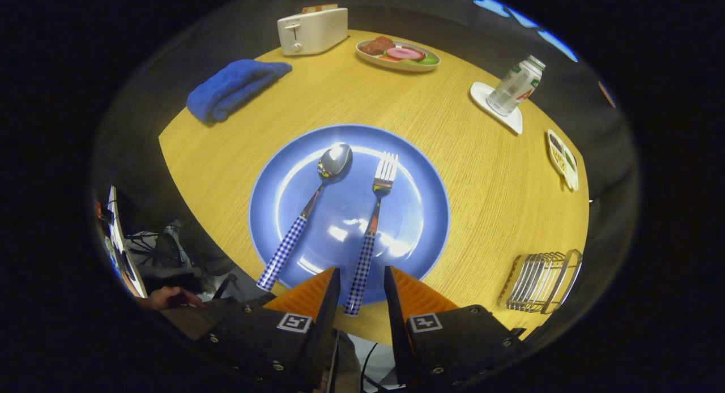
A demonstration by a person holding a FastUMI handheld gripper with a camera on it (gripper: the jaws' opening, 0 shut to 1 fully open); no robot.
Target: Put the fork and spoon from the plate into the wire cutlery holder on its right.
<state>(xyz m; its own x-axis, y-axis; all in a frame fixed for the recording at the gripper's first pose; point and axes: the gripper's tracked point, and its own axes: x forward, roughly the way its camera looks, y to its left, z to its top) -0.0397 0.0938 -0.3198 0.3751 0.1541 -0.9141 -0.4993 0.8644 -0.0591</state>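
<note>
Checked fork (371, 229) handle between parted jaws, untouched; spoon (308, 212) alongside on plate (422, 212)

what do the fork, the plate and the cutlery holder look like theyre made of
Fork, its handle end between the open fingers of the gripper: shiny metal head, checked handle probably plastic.
Plate: glossy blue, likely glazed ceramic or plastic, given the glare.
Cutlery holder: thin bright metal wire.
</note>
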